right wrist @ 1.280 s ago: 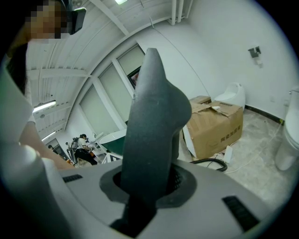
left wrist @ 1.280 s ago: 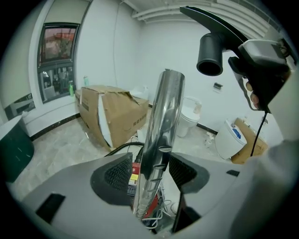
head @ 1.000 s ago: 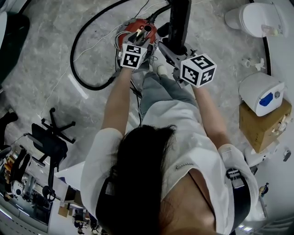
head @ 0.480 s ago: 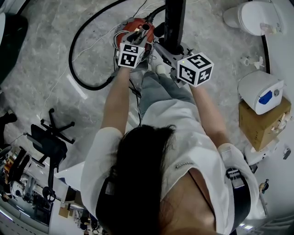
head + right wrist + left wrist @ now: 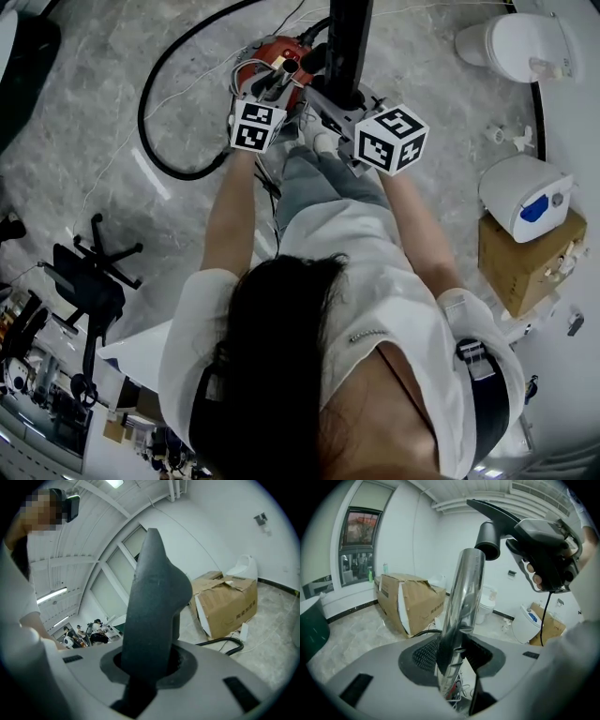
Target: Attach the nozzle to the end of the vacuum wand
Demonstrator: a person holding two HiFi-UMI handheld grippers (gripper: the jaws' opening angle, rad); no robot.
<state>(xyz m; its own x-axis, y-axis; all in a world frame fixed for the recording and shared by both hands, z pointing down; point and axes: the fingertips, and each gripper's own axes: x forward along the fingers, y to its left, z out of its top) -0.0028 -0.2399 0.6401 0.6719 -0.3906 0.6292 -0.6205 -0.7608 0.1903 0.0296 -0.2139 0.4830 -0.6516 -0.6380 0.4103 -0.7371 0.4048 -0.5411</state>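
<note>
Left claw (image 5: 454, 654) has just been closing, and now it's pinched onto the shiny chrome wand (image 5: 461, 597), which runs up between the pads at a slight tilt. Right claw (image 5: 147, 663) is clamped tight on the black nozzle (image 5: 152, 597). In the left gripper view, the nozzle's round collar sits right at the wand's top end. Can't tell if it's actually seated. The red vacuum body (image 5: 269, 47) and black hose (image 5: 141, 105) are down on the floor.

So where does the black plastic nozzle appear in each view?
Head view: black plastic nozzle at top centre.
Left gripper view: nozzle upper right, above the shiny metal wand.
Right gripper view: nozzle at centre, between the jaws.
Shared landmark: black hose on the floor.
</note>
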